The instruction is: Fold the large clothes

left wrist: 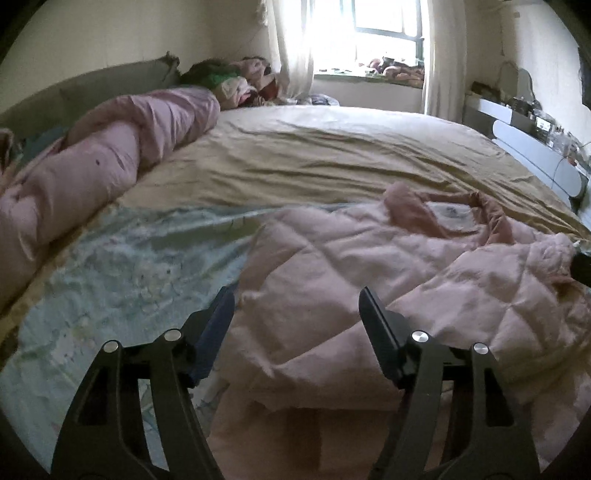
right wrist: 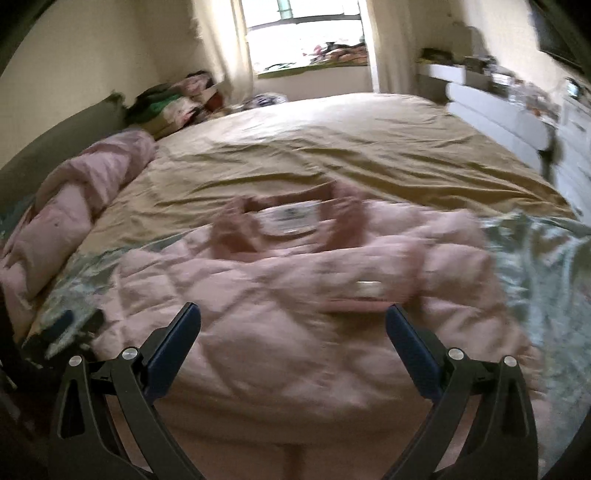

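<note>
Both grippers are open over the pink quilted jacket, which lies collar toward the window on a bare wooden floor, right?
Not a floor: the pink quilted jacket lies on the bed, as the right wrist view shows. The rest holds: left gripper and right gripper are open, collar toward the window.

Rolled pink quilt [left wrist: 92, 162] beside tan sheet [left wrist: 332, 155]

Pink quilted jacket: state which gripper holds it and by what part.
Neither. The left gripper and right gripper are both open above the pink quilted jacket; nothing is held.

Left gripper [left wrist: 297, 295], right gripper [right wrist: 293, 314]: black arms, blue pads, silver rivets.
</note>
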Available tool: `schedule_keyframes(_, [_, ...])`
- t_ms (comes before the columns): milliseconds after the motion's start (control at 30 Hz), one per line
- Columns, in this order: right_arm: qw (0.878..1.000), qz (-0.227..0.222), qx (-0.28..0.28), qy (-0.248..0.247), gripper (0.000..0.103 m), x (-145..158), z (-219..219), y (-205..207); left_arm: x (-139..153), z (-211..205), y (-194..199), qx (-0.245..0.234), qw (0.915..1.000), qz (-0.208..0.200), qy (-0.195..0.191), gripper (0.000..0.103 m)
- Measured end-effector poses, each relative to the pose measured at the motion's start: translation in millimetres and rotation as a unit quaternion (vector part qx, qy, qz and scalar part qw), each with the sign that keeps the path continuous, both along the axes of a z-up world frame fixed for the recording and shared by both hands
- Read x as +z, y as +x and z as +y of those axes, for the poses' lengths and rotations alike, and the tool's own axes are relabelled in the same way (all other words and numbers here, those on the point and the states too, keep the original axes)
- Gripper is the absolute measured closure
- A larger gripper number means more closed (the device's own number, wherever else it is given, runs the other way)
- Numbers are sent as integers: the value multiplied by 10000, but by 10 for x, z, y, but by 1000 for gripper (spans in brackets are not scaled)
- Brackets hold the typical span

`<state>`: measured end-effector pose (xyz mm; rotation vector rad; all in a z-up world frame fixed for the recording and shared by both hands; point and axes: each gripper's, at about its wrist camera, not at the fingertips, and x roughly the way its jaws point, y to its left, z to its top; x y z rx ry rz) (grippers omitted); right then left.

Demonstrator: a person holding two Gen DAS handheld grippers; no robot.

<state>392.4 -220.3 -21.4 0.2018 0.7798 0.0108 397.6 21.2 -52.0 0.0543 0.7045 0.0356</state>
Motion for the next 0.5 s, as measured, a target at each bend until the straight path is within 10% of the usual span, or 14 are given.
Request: schedule_keyframes(500, [9963, 778, -201, -320, 4, -651, -160, 129, -146, -31, 48, -120, 9999, 73, 21, 34])
